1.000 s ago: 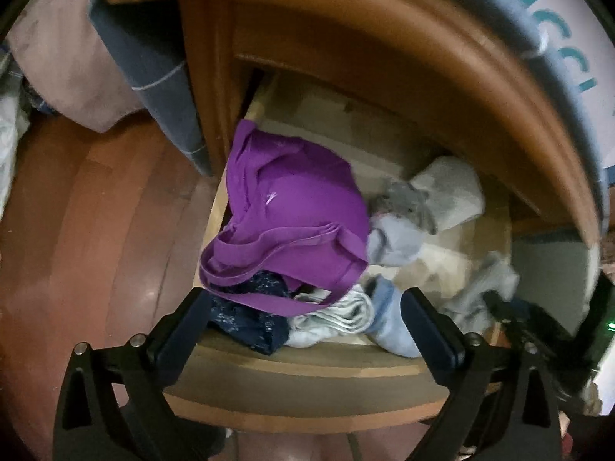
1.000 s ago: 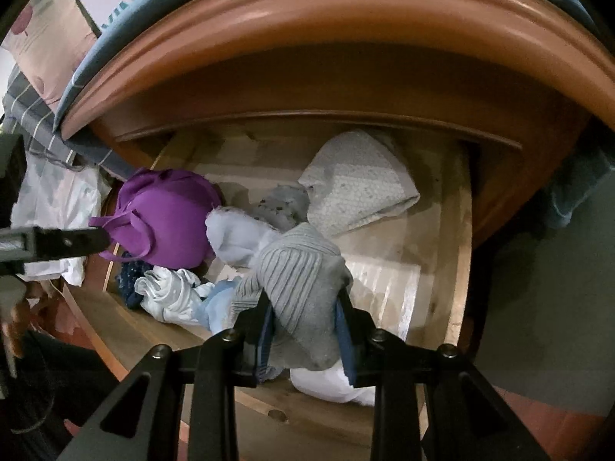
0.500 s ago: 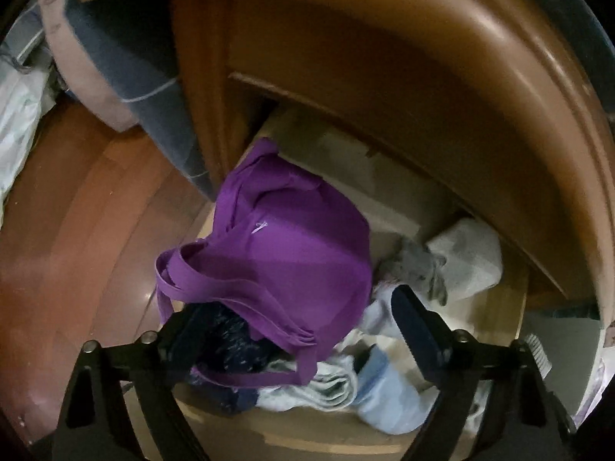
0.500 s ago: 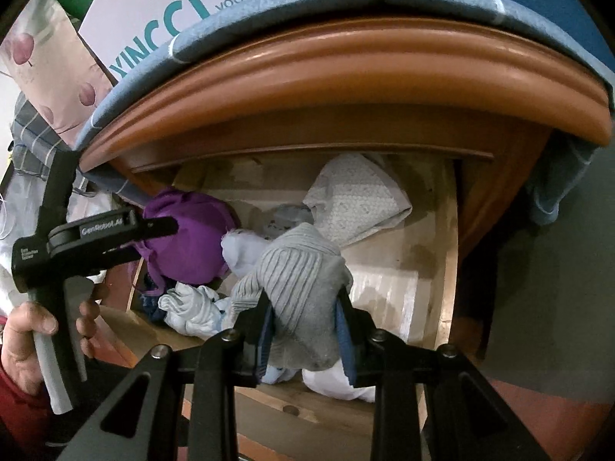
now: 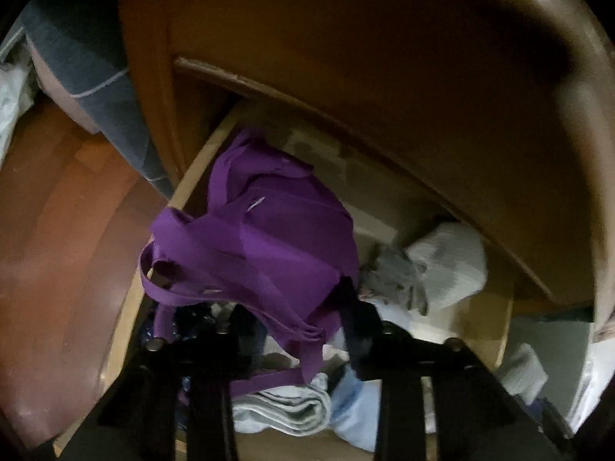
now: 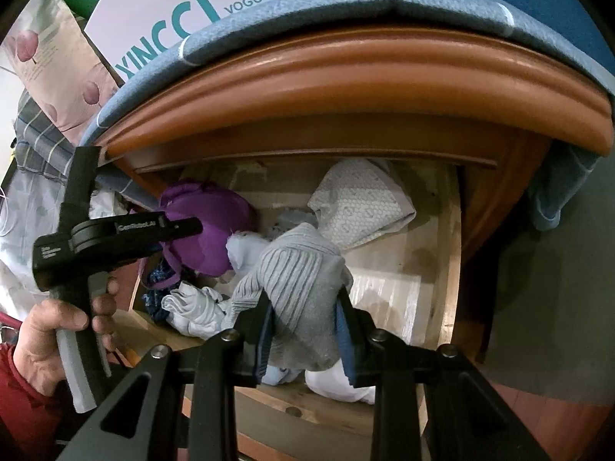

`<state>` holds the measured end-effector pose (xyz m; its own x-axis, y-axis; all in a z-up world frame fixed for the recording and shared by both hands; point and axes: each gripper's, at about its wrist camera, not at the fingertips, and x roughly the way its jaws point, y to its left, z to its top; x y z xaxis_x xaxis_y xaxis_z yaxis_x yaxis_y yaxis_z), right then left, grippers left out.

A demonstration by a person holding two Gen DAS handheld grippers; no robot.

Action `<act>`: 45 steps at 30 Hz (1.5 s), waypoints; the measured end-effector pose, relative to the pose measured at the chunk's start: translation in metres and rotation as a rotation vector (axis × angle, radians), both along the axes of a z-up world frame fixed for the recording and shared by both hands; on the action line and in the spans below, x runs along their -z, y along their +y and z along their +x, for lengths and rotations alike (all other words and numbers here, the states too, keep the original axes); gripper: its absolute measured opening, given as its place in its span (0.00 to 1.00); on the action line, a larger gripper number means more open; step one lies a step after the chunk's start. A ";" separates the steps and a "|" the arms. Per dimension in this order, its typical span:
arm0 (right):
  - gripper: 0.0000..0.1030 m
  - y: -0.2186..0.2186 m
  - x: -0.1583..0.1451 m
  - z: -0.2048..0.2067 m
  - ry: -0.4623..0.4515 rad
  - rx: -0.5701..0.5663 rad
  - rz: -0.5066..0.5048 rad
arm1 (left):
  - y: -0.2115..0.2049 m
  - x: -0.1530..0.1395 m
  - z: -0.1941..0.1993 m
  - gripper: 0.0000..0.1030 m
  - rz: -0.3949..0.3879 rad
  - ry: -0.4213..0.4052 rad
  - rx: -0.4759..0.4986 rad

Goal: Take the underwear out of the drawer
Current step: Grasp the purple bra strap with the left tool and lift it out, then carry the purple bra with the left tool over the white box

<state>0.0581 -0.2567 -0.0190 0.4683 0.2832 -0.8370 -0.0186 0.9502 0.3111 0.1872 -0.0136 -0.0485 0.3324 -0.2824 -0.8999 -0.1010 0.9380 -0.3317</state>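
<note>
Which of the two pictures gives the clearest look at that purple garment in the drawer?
The left wrist view: the purple garment fills its middle, straps and folds clear, between the left gripper fingers. The right wrist view shows only a small part of it, at the drawer's left, partly behind the left gripper.

A bedroom in a home: a wooden chest [image 6: 346, 73] with a moulded top stands on a reddish wood floor [image 5: 65, 230], its open drawer [image 6: 442, 269] full of loosely folded underclothes. A blue blanket [image 6: 346, 4] drapes over the top, and patterned bedding [image 6: 42, 38] lies just beside it.
</note>
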 end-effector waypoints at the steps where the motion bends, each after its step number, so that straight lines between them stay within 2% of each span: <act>1: 0.28 0.000 0.000 0.000 -0.002 0.000 -0.001 | 0.000 -0.003 -0.001 0.23 -0.016 -0.005 0.006; 3: 0.28 0.000 -0.001 0.000 -0.002 0.001 0.001 | -0.001 -0.009 -0.004 0.21 -0.026 -0.013 0.014; 7: 0.28 -0.001 0.000 0.000 -0.003 0.012 -0.003 | -0.003 -0.021 -0.015 0.18 0.002 -0.027 0.046; 10: 0.28 -0.001 0.000 0.001 -0.001 0.016 -0.012 | -0.002 -0.031 -0.023 0.18 -0.016 -0.038 0.074; 16: 0.28 -0.002 -0.002 0.001 -0.003 0.017 -0.008 | -0.008 -0.060 -0.043 0.17 0.005 -0.102 0.141; 24: 0.28 -0.005 -0.002 0.001 -0.001 0.024 -0.010 | -0.002 -0.085 -0.071 0.17 0.016 -0.114 0.196; 29: 0.28 -0.002 -0.002 0.000 0.005 0.021 -0.019 | -0.004 -0.105 -0.089 0.17 0.010 -0.149 0.222; 37: 0.28 -0.006 0.003 0.005 0.033 0.034 -0.024 | -0.004 -0.161 -0.113 0.17 0.013 -0.245 0.279; 45: 0.28 -0.004 0.000 0.004 0.027 0.036 -0.024 | -0.003 -0.236 -0.127 0.14 0.037 -0.369 0.320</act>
<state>0.0621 -0.2608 -0.0194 0.4553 0.2462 -0.8556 0.0238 0.9573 0.2881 0.0601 -0.0162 0.1871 0.5327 -0.3926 -0.7497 0.3121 0.9146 -0.2572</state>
